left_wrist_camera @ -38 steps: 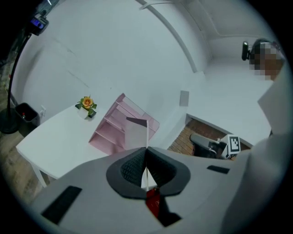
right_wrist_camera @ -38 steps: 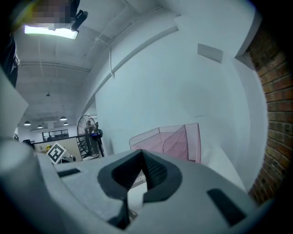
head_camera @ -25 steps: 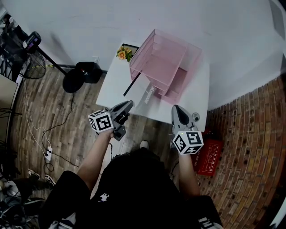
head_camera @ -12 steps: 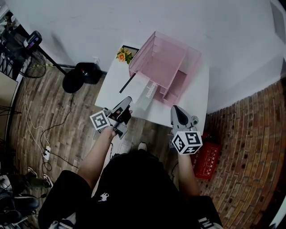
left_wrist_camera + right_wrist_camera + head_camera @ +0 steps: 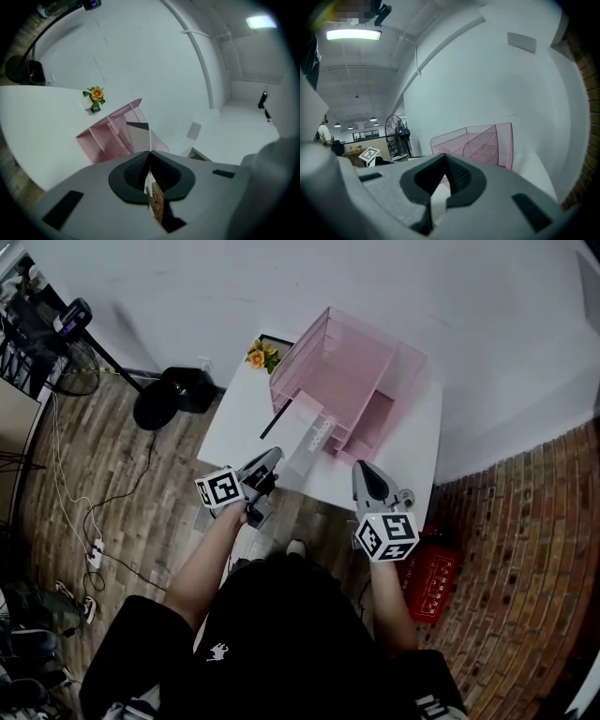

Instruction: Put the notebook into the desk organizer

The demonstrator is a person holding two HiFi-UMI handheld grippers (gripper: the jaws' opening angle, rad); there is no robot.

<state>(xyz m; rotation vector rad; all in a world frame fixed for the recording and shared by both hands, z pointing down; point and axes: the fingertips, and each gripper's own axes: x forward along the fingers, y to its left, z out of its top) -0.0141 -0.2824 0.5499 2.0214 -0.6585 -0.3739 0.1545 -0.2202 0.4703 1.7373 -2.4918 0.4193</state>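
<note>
The left tongs (image 5: 274,457), clamped on the notebook (image 5: 307,442), have edged in over the worktop (image 5: 239,418) edge, dipped slightly and rolled a little. The notebook has swung with them, and its far end now lies close to the organizer (image 5: 342,367).

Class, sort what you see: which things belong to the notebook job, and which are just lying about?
In the job: notebook, desk organizer, left gripper gripping the notebook.
Lying about: flowers, red box, black stand base.
</note>
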